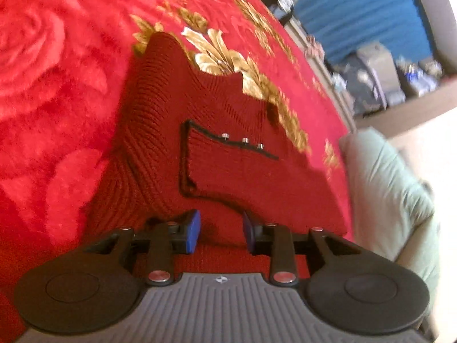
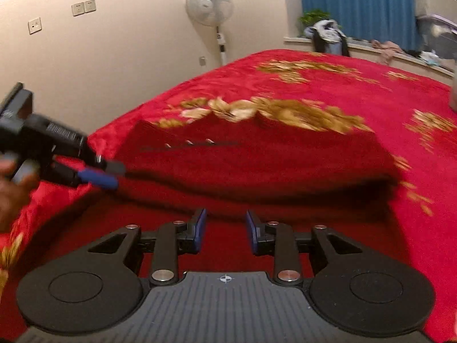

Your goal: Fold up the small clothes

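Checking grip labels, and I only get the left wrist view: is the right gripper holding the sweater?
Observer: No, the right gripper has its jaws apart and empty, over the near edge of the red sweater.
Operator: Where is the left gripper from there?
Observer: At the sweater's left edge, held by a hand; contact is too blurred to tell.
Operator: Anything behind the bed?
Observer: A pedestal fan stands by the wall.

Ahead of the tongs, the sweater (image 1: 228, 171) is coarse ribbed knit with shiny metal studs (image 1: 245, 140). Under it, the blanket (image 1: 57, 71) is plush, fuzzy pile.
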{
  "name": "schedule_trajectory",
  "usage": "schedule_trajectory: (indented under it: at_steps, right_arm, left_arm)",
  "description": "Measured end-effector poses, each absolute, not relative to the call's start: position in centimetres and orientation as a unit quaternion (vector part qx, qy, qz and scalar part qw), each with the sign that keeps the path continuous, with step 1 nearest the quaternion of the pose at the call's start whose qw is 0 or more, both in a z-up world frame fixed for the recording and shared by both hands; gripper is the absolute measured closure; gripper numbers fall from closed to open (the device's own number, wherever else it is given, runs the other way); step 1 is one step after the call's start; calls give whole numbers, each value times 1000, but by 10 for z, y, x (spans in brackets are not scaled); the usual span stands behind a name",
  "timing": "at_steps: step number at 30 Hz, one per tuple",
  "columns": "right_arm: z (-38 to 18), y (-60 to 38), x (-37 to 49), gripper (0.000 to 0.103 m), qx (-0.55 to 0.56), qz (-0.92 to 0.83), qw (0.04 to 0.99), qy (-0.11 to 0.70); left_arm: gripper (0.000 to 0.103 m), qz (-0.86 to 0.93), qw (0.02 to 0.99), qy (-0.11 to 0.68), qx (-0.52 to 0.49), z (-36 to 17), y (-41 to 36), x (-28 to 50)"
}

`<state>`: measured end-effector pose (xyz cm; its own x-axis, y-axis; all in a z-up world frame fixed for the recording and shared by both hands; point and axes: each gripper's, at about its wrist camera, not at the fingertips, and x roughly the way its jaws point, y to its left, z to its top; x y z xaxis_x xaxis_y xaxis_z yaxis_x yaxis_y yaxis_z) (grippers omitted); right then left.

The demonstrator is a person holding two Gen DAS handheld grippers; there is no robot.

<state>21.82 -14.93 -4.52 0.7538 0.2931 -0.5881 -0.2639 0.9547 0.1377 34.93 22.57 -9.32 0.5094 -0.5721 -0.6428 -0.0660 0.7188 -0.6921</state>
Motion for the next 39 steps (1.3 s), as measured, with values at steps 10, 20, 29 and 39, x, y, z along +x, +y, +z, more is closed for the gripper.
schedule_trajectory:
  at_steps: [10, 20, 29, 39]
  right_arm:
    - [-45, -231, 96, 70, 10, 84, 946, 314]
    - [-97, -272, 59, 70, 39, -8, 927, 373]
    - [-105, -272, 60, 70, 26, -21, 925, 378]
    - [-108, -271, 53, 70, 10, -23, 930, 366]
  left_arm:
    - [77, -101, 798, 453, -384, -112, 224, 379]
    - [90, 56, 881, 396, -253, -65, 240, 353]
    - [84, -37, 903, 376, -204, -58, 210, 349]
    - [82, -83, 898, 389, -186, -52, 192, 345]
